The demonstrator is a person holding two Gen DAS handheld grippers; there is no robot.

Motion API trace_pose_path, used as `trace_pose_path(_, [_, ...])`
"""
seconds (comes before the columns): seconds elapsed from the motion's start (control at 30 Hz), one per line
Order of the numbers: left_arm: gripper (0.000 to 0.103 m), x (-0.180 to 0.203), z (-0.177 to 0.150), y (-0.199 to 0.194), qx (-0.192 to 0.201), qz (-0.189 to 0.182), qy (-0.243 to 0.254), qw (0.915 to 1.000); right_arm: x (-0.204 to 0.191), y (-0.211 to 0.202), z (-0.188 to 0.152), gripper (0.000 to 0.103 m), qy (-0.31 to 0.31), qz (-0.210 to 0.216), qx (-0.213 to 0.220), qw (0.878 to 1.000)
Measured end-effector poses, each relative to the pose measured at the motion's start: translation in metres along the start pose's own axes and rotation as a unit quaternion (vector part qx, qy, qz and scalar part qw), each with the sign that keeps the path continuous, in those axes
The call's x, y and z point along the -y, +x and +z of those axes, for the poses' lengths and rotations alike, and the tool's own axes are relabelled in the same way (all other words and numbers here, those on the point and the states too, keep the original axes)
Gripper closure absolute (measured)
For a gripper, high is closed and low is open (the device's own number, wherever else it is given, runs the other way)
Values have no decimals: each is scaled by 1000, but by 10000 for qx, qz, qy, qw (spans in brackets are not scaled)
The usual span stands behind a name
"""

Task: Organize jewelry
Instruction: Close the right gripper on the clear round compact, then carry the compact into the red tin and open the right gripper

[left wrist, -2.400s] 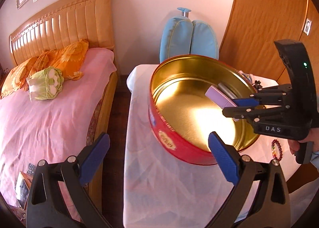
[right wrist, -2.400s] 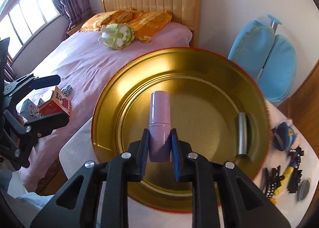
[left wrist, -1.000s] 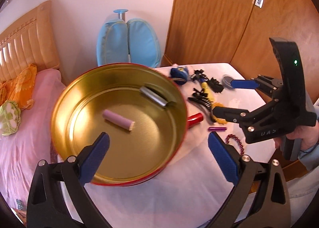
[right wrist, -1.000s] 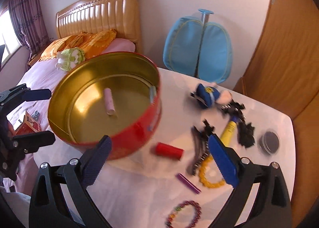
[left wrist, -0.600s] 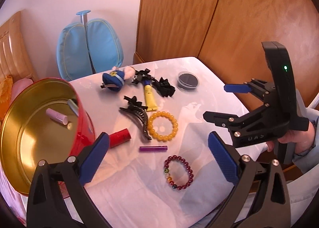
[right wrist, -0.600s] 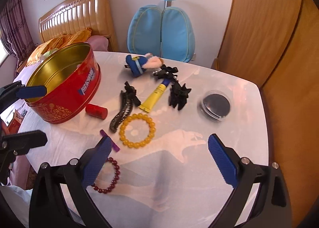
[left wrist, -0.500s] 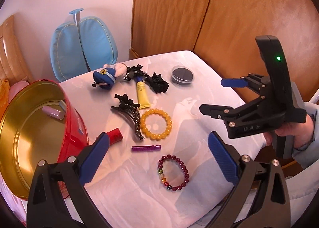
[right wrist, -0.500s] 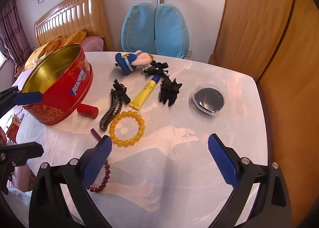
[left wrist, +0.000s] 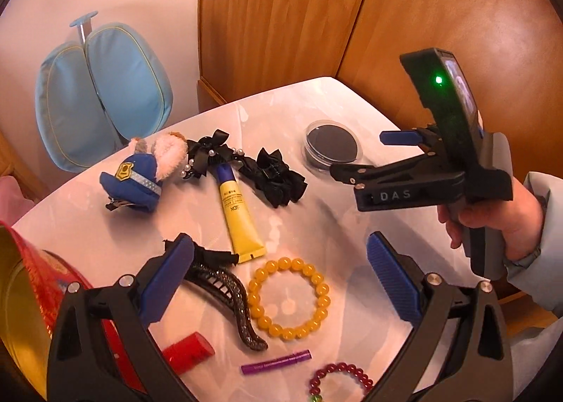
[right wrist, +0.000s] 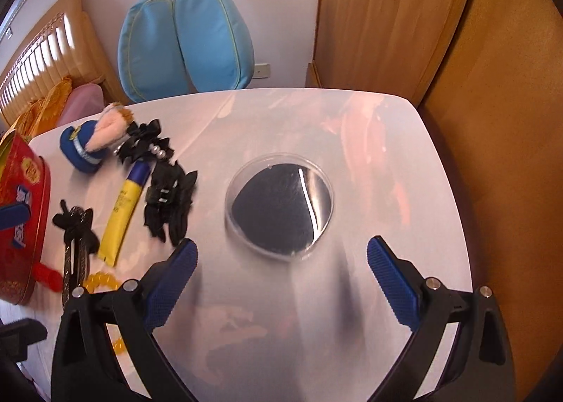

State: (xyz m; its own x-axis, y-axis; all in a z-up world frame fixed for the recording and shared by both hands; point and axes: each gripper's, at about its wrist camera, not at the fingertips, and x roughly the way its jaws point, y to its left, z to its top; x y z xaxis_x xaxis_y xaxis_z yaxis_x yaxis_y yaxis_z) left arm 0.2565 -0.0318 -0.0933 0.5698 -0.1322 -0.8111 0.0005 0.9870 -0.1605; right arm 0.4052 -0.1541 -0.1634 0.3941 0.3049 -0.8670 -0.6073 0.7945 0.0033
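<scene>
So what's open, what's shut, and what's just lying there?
Left gripper: jaws open, empty.
Right gripper: jaws open, empty.
Red tin: lid off.
Round clear case: lid on, flat.
Yellow tube: capped, lying flat.
Yellow bead bracelet: flat on table.

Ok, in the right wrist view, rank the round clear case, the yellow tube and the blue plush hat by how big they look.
1. round clear case
2. yellow tube
3. blue plush hat, though it lies farther from the camera, so its place against the tube is unsure.
</scene>
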Motion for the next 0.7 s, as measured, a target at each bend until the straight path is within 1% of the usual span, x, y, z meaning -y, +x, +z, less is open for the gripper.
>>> trace_pose_path(0.13, [7, -9, 7, 19, -92, -55, 63, 9999, -3, 19, 13, 5, -139, -33, -71, 9999])
trace_pose_path(0.3, [7, -16, 11, 29, -153, -146, 26, 9998, -8, 34, 19, 5, -276, 13, -73, 9996])
trace_pose_path(0.33, [7, -16, 11, 30, -167, -160, 24, 9997, -9, 36, 20, 18, -290, -26, -89, 9995])
trace_pose_path(0.37, [7, -16, 11, 30, -183, -170, 26, 9997, -9, 38, 19, 26, -318, -125, -113, 9994])
trace_pose_path(0.4, [7, -15, 10, 30, -199, -179, 32, 9996, -9, 39, 18, 27, -331, -144, -120, 9993])
trace_pose_path(0.5, [7, -11, 10, 28, -220, -183, 71, 9996, -11, 33, 12, 27, -330, -34, -115, 9994])
trace_pose_path(0.57, [7, -8, 10, 25, -216, -167, 84, 9996, -12, 21, 6, 27, -378, -61, 22, 9993])
trace_pose_path(0.7, [7, 1, 6, 14, -159, -140, 59, 9998, -17, -13, -6, 27, -433, 22, 272, 9987])
